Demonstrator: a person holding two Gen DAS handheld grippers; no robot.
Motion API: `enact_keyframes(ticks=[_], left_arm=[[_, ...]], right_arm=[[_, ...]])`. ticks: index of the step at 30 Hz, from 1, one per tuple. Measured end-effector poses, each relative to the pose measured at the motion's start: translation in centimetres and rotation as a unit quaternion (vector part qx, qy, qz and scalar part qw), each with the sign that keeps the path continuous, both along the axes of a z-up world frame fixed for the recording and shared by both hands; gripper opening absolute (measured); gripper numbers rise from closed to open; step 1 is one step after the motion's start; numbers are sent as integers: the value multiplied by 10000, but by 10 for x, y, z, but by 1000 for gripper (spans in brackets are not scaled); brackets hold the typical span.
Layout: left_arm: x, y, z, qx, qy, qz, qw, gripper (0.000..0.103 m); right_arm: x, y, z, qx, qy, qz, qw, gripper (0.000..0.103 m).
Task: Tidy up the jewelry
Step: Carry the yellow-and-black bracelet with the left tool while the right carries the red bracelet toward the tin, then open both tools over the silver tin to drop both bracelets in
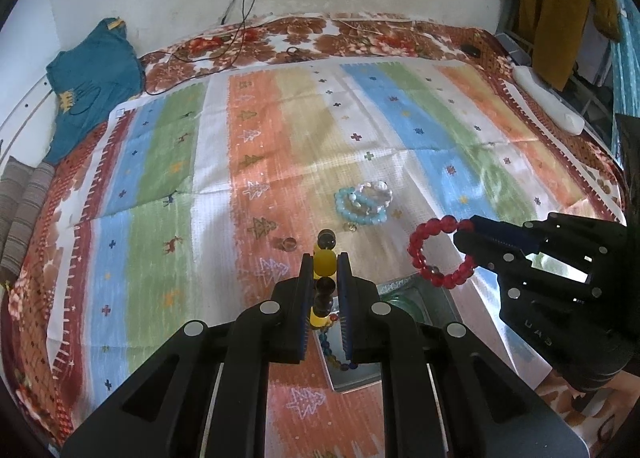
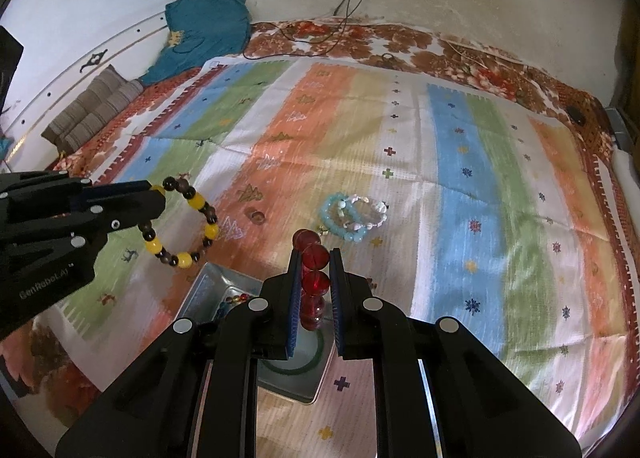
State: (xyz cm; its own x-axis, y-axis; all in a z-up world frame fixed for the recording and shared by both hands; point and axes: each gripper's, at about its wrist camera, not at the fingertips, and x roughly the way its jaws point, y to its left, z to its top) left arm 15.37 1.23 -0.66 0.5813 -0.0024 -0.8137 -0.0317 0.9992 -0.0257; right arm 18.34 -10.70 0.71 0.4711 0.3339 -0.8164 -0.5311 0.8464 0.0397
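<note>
A bed against a stained white wall fills both views, covered by a striped woven cloth (image 1: 280, 129) in orange, green, blue and white with small tree and cross motifs, laid over a brown floral bedspread (image 1: 360, 33). White lettering on the left gripper's (image 1: 325, 264) black body, at the left edge of the right wrist view, reads "GenRobot.AI" as best it can be made out. That gripper is clamped on a bracelet of yellow and dark brown beads (image 2: 182, 223), whose ring hangs open toward the frame's centre. The right gripper (image 2: 315, 258) pinches a bracelet of clear red round beads (image 1: 440, 250); seen from the left wrist, its ring faces the camera (in its own view it runs edge-on along the fingers). Below both, at lower centre, sits a grey metal tray (image 2: 208, 282) holding a green bangle (image 2: 316, 354) and a strand of mixed coloured beads (image 1: 340, 362). At mid-frame, a pale blue bead bracelet (image 1: 360, 207) and a white shell bracelet (image 1: 380, 191) lie overlapping on the cloth.
</note>
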Motion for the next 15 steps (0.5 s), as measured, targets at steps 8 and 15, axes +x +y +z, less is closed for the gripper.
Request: enact_keyframes(ticks=[8,15], left_arm=[[-15,-4,3,18,-55,-59,10000,11],[-25,-9,-2,22,8,-131,9999,11]], right_arm=[[-15,-3,-1,13,31,62,10000,14],[-24,-4,-5,39,120,99,9999,14]])
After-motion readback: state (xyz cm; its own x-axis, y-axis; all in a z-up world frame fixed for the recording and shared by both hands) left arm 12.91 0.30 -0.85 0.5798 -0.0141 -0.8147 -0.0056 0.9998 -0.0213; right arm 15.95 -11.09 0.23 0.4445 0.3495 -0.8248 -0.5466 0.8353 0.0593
